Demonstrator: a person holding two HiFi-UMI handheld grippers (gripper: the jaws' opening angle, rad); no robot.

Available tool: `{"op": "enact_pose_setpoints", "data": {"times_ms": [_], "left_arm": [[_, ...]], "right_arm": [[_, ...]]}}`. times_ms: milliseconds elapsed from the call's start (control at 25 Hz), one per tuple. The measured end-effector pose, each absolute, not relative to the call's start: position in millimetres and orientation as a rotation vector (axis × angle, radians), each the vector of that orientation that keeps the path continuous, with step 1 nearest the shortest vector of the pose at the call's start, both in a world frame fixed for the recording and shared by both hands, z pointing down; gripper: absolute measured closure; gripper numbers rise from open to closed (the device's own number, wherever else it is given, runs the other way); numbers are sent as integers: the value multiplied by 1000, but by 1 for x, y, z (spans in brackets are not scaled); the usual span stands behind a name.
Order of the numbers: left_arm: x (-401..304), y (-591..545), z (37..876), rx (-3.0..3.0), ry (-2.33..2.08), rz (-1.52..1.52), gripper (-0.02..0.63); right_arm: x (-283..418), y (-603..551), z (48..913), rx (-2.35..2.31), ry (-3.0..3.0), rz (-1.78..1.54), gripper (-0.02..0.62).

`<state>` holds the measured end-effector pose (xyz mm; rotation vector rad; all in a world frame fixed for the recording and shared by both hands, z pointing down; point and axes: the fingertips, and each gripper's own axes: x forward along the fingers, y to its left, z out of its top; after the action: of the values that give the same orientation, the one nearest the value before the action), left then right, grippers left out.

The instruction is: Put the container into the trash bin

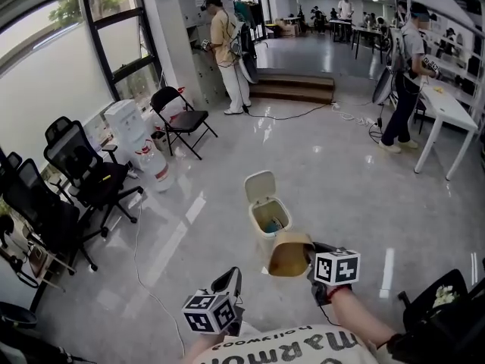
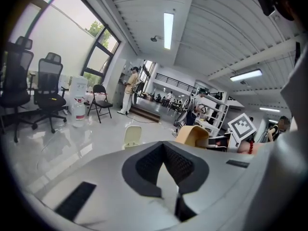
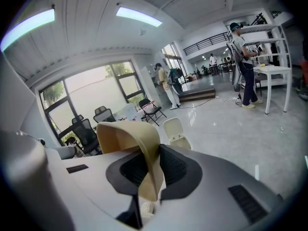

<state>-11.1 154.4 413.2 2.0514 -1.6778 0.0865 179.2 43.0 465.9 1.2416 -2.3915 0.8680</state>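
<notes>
While the tan container (image 1: 290,254) hangs tilted just on the near side of the trash bin (image 1: 261,192), the right gripper (image 1: 309,258) has its jaws closed partway onto one thin wall of it. The bin stands on the floor with its lid up. The left gripper (image 1: 229,280), nearer the person than the bin, has its jaws together with nothing between them. A black folding chair (image 1: 178,118) stands well beyond the bin.

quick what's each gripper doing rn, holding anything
left gripper: shut, nothing between the jaws
right gripper: shut on the wall of the tan container
</notes>
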Motion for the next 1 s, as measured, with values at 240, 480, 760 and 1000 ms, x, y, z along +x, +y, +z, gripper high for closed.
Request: {"op": "enact_pose_setpoints", "data": {"times_ms": [240,480,760,1000], "left_arm": [[-19,145,420,2049,-1685,140,588],[-29,115,432,2049,-1650,144,588],[-53,59,415,2113,-1598,135,588],[-95,-3,400,2136,-1593,116,588]], "right_arm": [[173,36,481,1238,-2375,923,541],[170,19,495,1262,-2321,938,541],[144,-30,476,1296,-2300,918,541],[102,-80,459,1314,-2321,900,541]]}}
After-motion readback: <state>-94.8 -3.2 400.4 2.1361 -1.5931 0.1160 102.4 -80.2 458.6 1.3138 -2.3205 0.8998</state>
